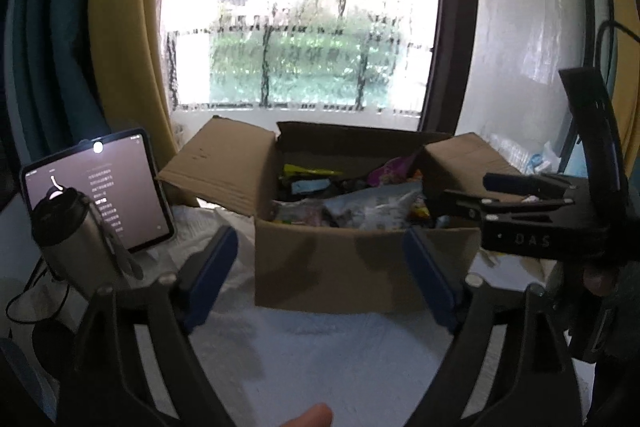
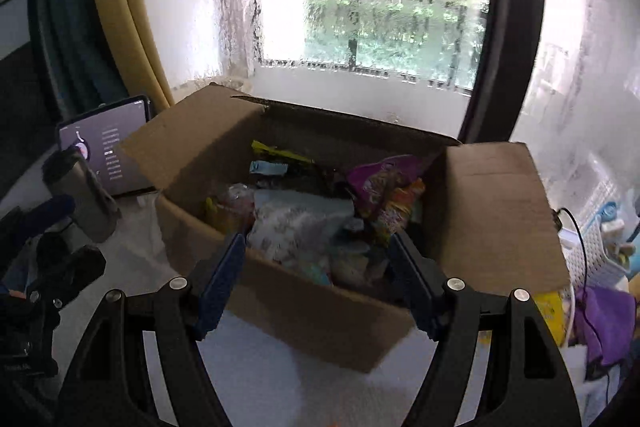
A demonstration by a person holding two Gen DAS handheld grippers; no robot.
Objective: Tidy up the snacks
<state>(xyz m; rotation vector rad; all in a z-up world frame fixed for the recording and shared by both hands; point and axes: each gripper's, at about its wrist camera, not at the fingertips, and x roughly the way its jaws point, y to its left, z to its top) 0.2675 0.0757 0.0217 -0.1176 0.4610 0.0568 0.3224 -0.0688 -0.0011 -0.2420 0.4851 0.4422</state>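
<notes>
The open brown cardboard box point(image 1: 340, 259) is sitting on the white cloth-covered table point(image 1: 320, 359) by the window, brimming with colourful snack packets point(image 2: 304, 223), a purple bag point(image 2: 380, 179) among them. The left hand-held gripper point(image 1: 320, 267) is hovering before the box, blue pads spread wide and holding nothing. The right hand-held gripper point(image 2: 316, 279) is hanging over the near rim, equally spread, with a steel tumbler point(image 1: 76, 235) and tablet point(image 1: 104, 183) standing off to the left.

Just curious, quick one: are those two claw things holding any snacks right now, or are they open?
Left gripper: open, holding nothing, in front of the cardboard box.
Right gripper: open, holding nothing, at the box's near edge.
</notes>
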